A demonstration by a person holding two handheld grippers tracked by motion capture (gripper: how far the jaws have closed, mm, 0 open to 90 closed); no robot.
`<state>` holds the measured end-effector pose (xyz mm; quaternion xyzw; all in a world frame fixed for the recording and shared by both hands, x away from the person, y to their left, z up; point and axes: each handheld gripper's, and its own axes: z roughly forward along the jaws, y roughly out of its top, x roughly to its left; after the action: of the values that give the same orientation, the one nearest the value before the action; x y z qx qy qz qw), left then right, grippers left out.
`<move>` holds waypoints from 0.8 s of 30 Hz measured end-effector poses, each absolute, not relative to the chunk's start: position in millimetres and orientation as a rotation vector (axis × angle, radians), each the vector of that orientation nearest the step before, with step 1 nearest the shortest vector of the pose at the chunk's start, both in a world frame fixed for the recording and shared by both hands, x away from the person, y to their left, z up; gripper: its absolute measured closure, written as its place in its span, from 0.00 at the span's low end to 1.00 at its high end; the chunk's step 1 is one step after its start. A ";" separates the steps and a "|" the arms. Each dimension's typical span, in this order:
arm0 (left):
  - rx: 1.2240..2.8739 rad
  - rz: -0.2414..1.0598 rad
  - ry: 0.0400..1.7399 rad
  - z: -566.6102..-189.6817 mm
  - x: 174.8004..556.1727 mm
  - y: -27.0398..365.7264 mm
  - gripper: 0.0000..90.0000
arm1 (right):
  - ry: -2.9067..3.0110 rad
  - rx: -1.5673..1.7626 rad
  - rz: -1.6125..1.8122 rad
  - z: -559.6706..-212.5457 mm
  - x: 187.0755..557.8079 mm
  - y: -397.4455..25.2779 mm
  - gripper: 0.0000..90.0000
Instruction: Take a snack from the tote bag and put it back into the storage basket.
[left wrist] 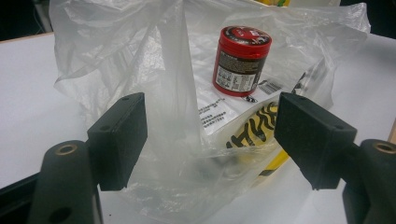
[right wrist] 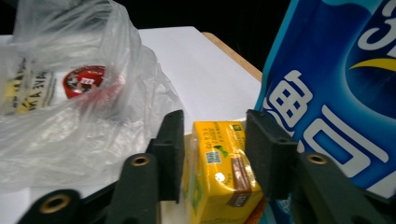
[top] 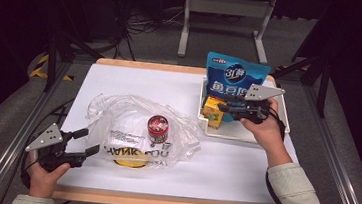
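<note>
While jaws straddle: right gripper (right wrist: 212, 158) flanks the yellow cardboard drink carton (right wrist: 219, 172), contact unclear.
Left gripper (left wrist: 210, 140): gaping at the clear crinkled plastic bag (left wrist: 177, 93), near table's front-left corner.

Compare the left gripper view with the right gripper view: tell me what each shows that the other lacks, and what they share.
Left gripper view alone: the left gripper, jaws open around a raised fold of the clear plastic bag, with the side label of the red jar readable.

Right gripper view alone: the right gripper, jaws on either side of the yellow carton, with the blue snack pouch beside it; I cannot tell whether the pads touch the carton.

Shared: the bag, the red jar inside it, and the white table top.
</note>
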<state>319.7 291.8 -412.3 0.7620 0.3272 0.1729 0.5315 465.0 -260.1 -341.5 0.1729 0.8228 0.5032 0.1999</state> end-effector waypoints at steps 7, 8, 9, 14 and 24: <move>1.819 0.413 0.780 -412.1 319.4 291.6 0.29 | 2.332 0.512 1.462 -349.0 447.6 -261.3 0.95; 1.819 0.414 0.780 -412.0 319.2 291.7 0.29 | 2.343 0.513 1.458 -351.2 447.1 -260.9 0.96; 1.819 0.415 0.781 -411.9 319.0 291.9 0.29 | 2.361 0.515 1.457 -355.3 446.1 -259.8 0.98; 1.820 0.418 0.780 -411.8 318.8 292.2 0.29 | 2.381 0.542 1.454 -373.1 441.9 -257.2 1.00; 1.820 0.420 0.779 -411.5 318.1 292.6 0.29 | 2.438 0.615 1.366 -398.6 443.1 -250.5 1.00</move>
<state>318.1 292.6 -411.5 0.7624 0.3262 0.1760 0.5304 443.1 -250.5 -398.6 0.2128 0.8436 0.4727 0.1397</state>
